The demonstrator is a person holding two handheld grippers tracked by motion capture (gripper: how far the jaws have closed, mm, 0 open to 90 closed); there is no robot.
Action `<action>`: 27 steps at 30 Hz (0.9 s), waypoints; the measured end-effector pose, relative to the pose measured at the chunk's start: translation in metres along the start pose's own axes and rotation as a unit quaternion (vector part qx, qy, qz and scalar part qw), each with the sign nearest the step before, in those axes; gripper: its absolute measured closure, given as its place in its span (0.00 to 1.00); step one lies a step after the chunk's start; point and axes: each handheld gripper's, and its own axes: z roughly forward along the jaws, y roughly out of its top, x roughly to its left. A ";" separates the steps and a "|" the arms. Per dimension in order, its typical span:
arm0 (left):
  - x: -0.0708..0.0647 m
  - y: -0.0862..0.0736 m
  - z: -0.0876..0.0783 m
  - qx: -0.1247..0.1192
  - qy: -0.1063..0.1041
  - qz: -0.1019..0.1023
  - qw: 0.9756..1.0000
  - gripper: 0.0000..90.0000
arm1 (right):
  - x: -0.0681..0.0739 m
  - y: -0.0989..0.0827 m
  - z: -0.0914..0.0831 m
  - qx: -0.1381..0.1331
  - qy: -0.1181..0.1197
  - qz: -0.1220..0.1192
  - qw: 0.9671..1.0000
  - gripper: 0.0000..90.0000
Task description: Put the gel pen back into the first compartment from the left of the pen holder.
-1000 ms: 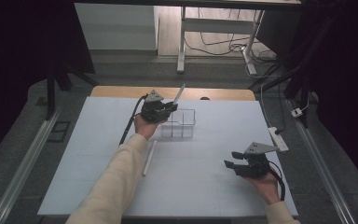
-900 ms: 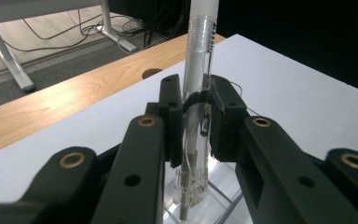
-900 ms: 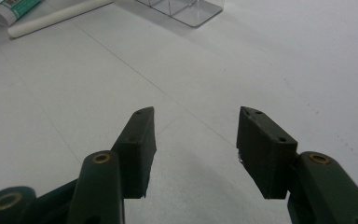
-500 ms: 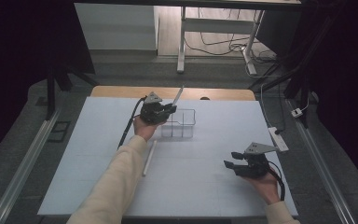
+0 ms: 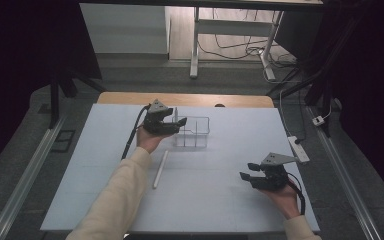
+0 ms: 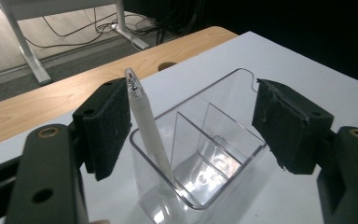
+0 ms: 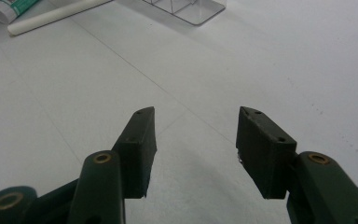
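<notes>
The pen point(image 6: 148, 128) now leans in the end slot of the clear organizer point(image 6: 214, 154) near the table's point(image 5: 220, 210) far edge; my left claw point(image 5: 172, 122) has just been opening and stands wide around it, pads off, so I judge this drop done. Next I lift clear without tipping it, then reach the second pen point(image 5: 160, 169) lying mid-table, with bare room around my empty, open right claw point(image 5: 246, 177).

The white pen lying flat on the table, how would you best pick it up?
Probably at the middle of the white pen, from straight above, jaws set across its width. It lies flat and clear of the clear organizer, and its slim, even barrel should balance best gripped there.
</notes>
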 end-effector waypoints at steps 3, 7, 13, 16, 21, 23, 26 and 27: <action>-0.001 0.000 -0.004 0.003 -0.007 -0.002 1.000 0.31 | 0.000 0.000 0.000 -0.001 0.002 0.001 1.000 0.52; -0.003 -0.003 -0.010 0.011 -0.012 0.004 1.000 0.32 | 0.000 0.000 0.000 0.001 0.002 -0.001 1.000 0.52; -0.007 -0.006 -0.022 0.016 -0.014 0.012 1.000 0.35 | 0.000 0.000 0.000 0.000 0.004 -0.002 1.000 0.52; -0.009 -0.008 -0.029 0.019 -0.018 0.016 1.000 0.36 | 0.000 0.000 0.000 -0.001 0.004 -0.002 1.000 0.52; -0.015 -0.014 -0.040 0.033 -0.020 0.026 0.999 0.37 | 0.000 0.000 0.000 -0.001 0.006 -0.002 1.000 0.52; -0.018 -0.017 -0.044 0.040 -0.018 0.034 0.998 0.37 | 0.000 0.000 0.000 -0.001 0.005 -0.002 1.000 0.52; -0.021 -0.022 -0.052 0.048 -0.020 0.036 0.998 0.38 | -0.001 0.000 0.000 -0.002 0.005 0.000 1.000 0.52; -0.022 -0.024 -0.054 0.053 -0.023 0.037 0.998 0.38 | -0.001 0.000 0.000 -0.002 0.006 0.001 1.000 0.52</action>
